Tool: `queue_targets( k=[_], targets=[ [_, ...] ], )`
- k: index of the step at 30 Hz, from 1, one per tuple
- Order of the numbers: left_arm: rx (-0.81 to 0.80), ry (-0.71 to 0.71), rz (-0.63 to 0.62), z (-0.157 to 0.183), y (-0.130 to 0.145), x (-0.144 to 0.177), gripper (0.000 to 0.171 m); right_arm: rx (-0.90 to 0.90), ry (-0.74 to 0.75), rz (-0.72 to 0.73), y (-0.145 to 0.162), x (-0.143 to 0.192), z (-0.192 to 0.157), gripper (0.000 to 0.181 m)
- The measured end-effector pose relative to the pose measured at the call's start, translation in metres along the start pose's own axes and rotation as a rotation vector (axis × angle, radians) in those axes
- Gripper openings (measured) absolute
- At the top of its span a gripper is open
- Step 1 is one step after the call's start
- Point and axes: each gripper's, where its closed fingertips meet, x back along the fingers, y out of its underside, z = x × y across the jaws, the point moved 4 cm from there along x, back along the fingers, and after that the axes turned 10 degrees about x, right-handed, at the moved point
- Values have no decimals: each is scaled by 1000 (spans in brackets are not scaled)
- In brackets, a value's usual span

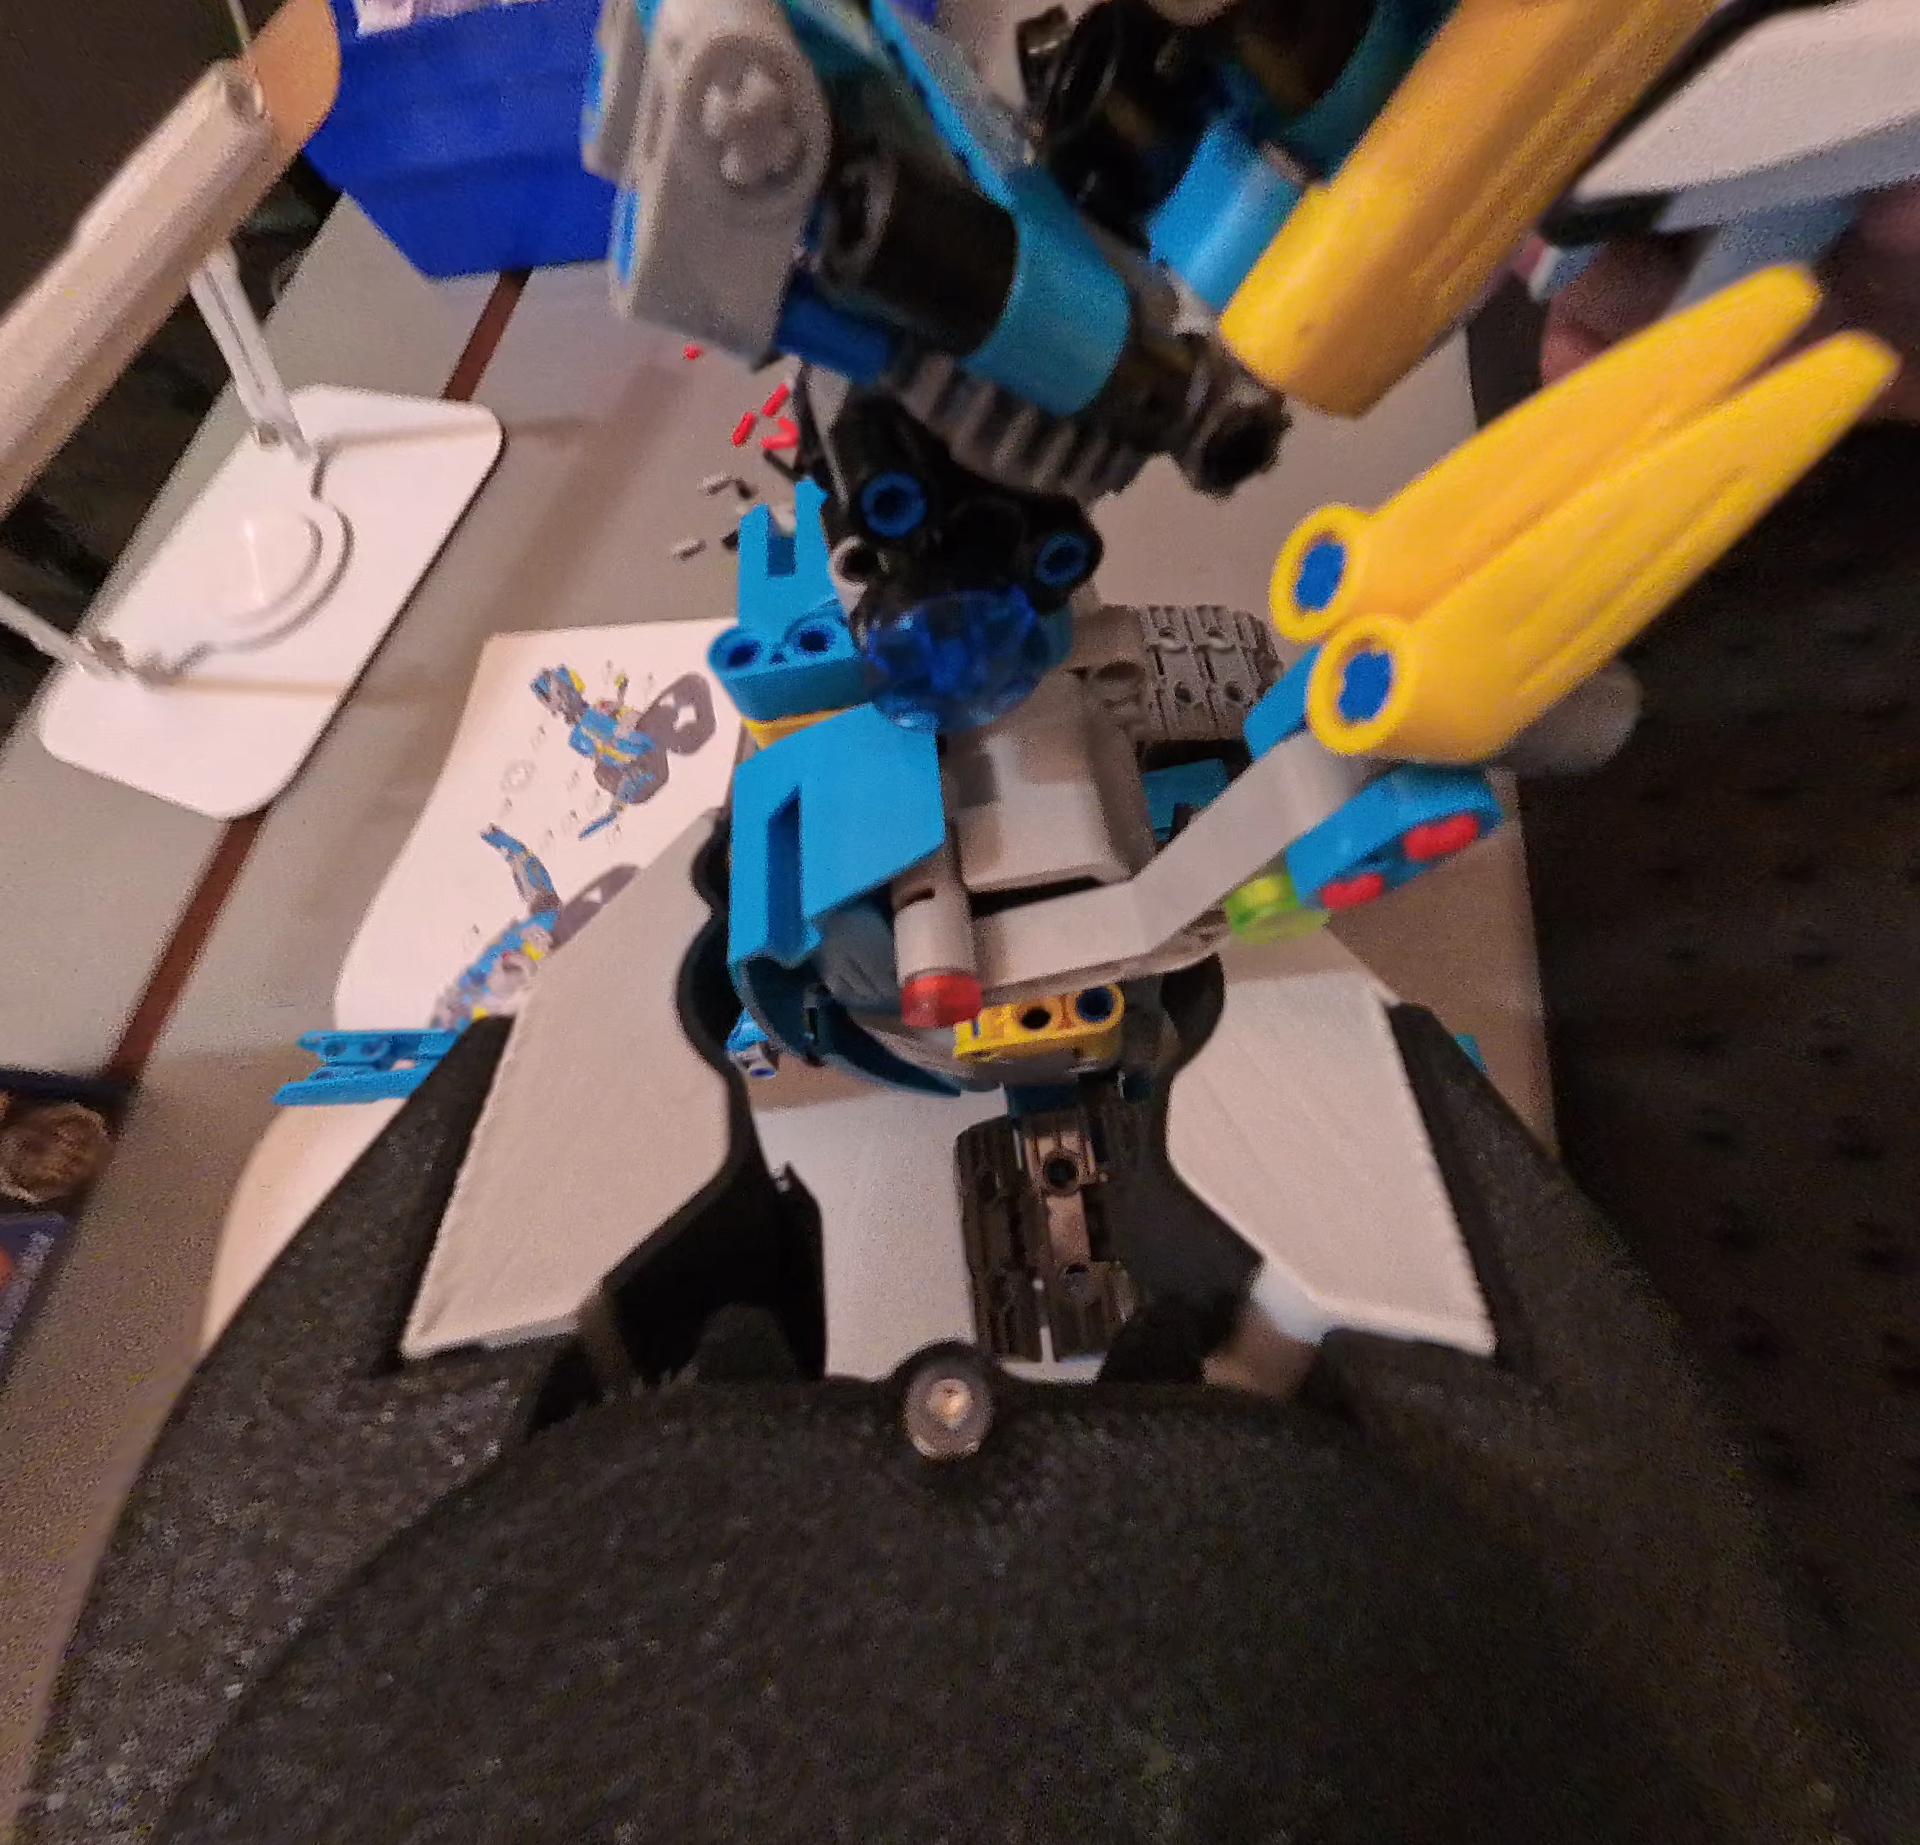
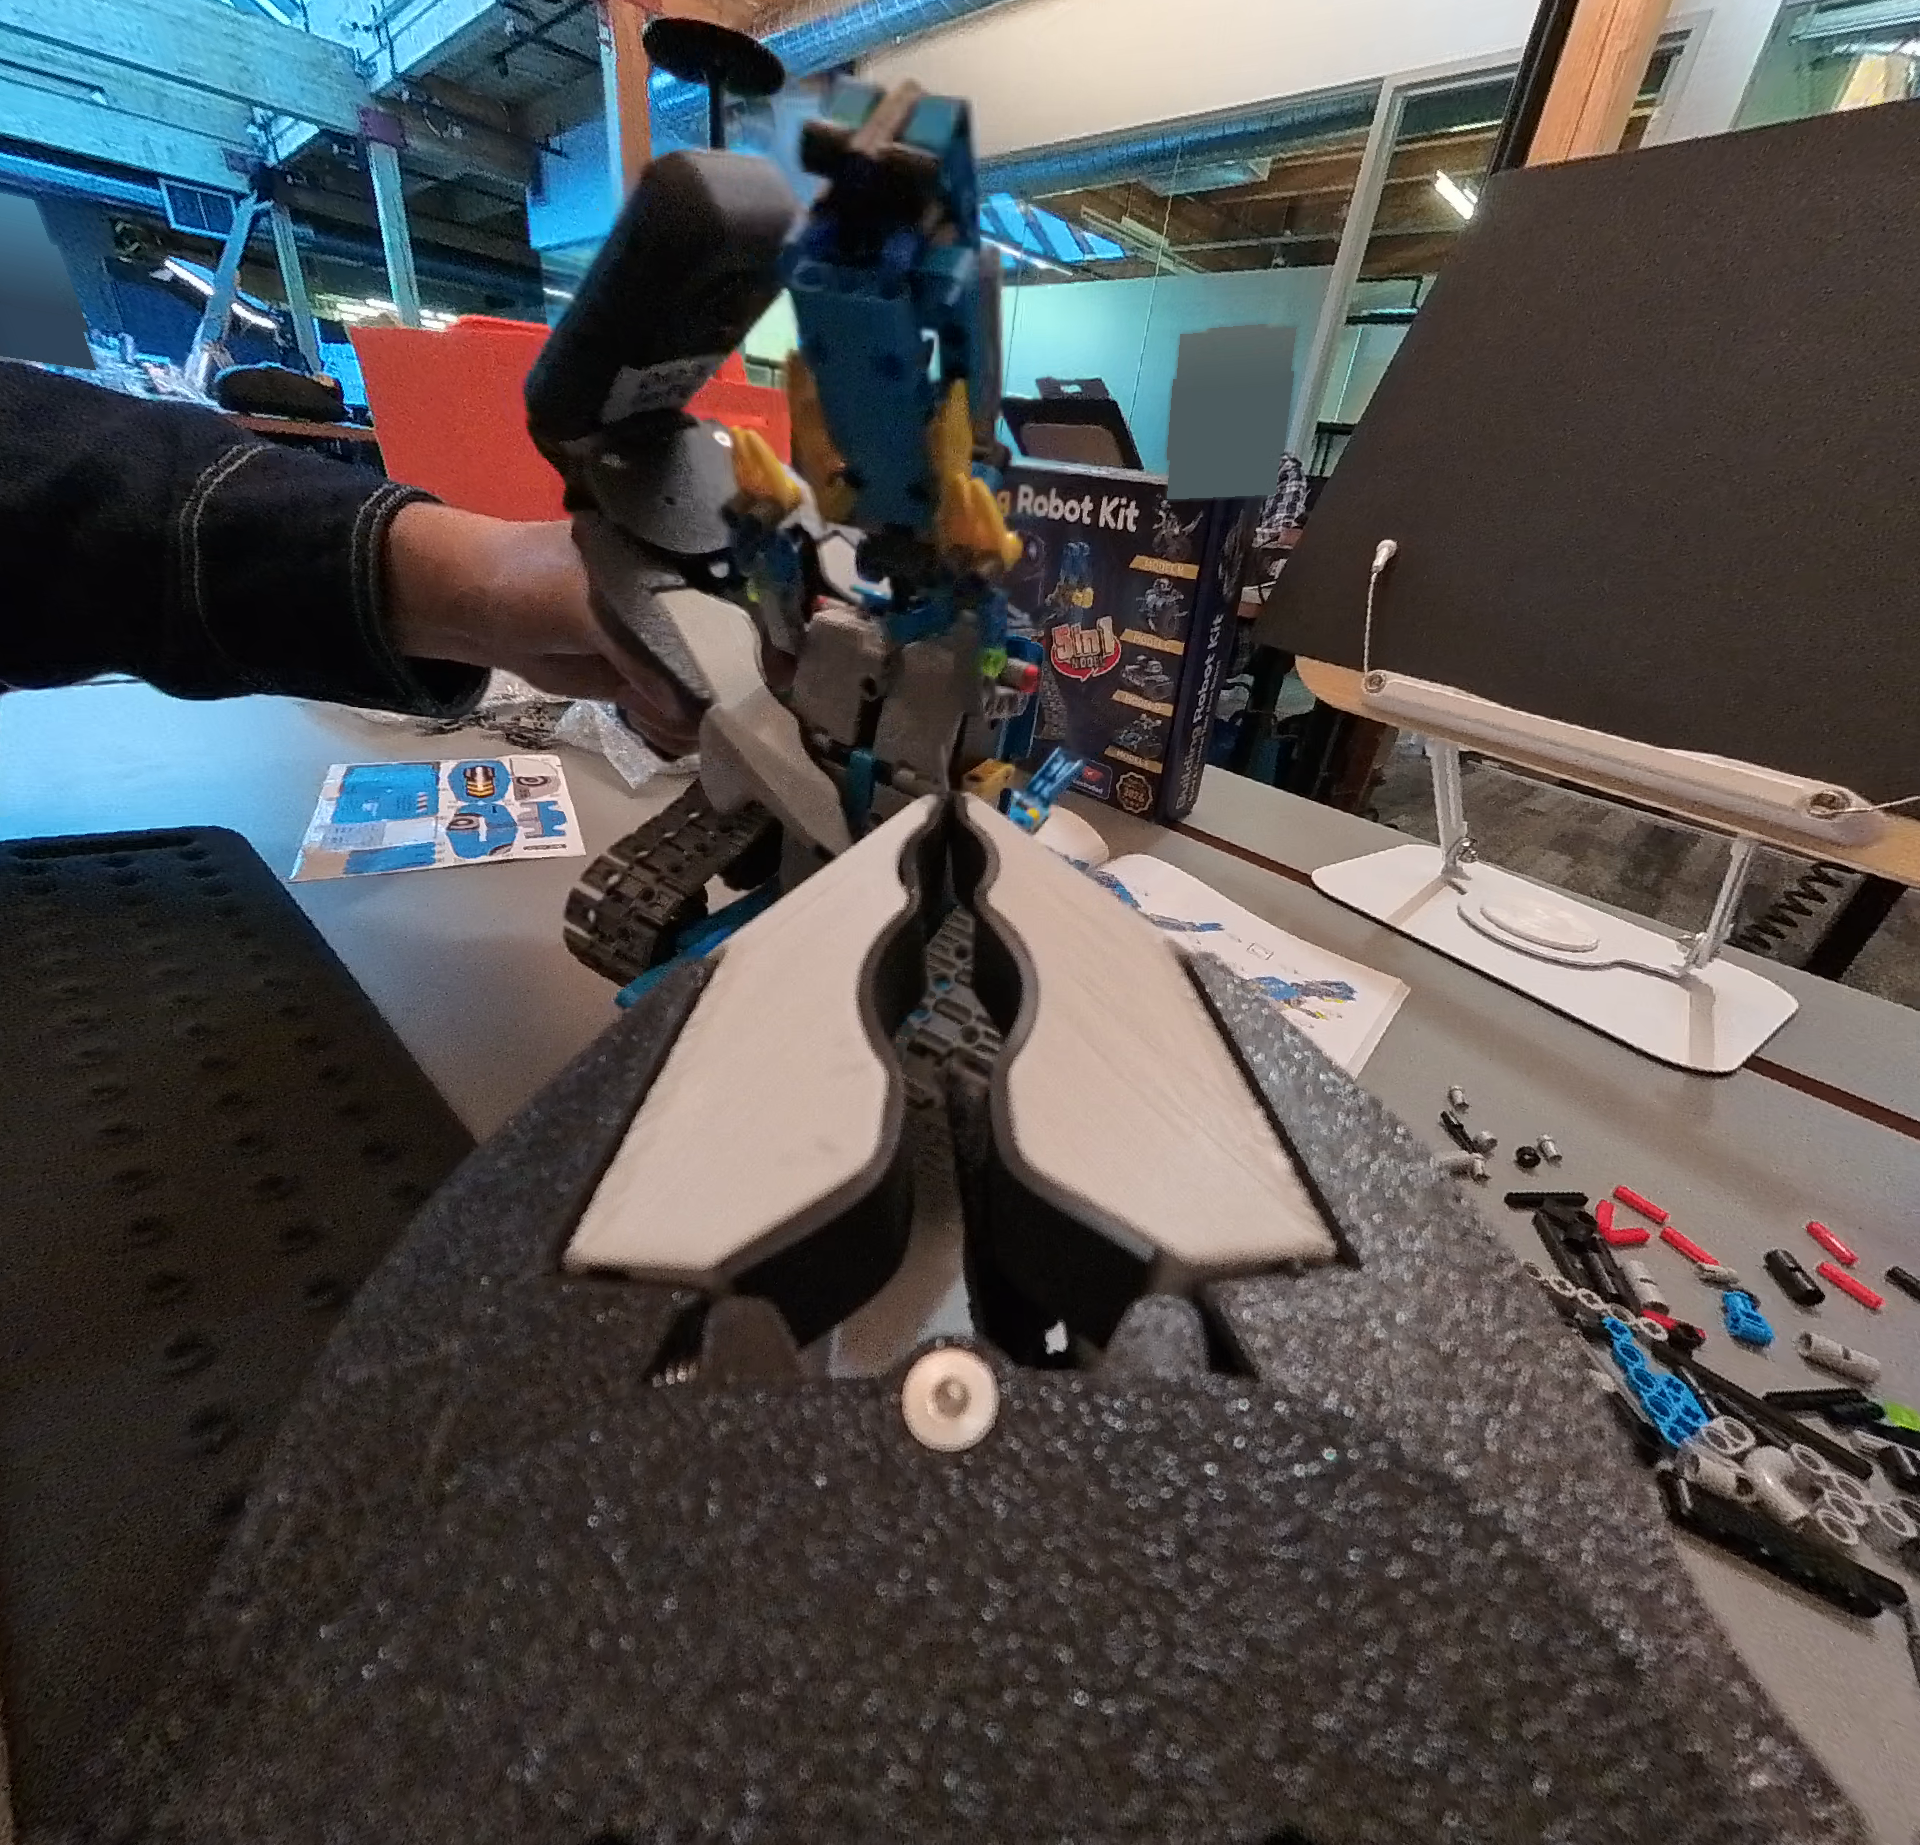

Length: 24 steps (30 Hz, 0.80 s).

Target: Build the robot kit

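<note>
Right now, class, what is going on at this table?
A person is working on a blue, grey and yellow toy robot model with two handheld grippers. The left gripper clamps the model's body. The right gripper, fingers nearly together, is at the model's tracked base. Loose parts, an instruction sheet and the kit box lie around.

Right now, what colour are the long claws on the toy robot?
Yellow, with blue centres at the tips of the claws; the left wrist view shows them best.
</note>
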Motion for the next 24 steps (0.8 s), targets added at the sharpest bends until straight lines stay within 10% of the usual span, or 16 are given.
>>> queue_targets(
  k=[6, 17, 24],
  targets=[
    [263, 84, 17, -10, 13, 7, 82, -55, -83, 38, -6, -4, -4, 0],
    [398, 352, 122, -24, 30, 10, 82, -410, -813, -221, -34, -91, 12, 0],
    [439, 447, 150, -27, 33, 12, 82, -474, -755, -181, -6, -117, 15, 0]
  ],
)
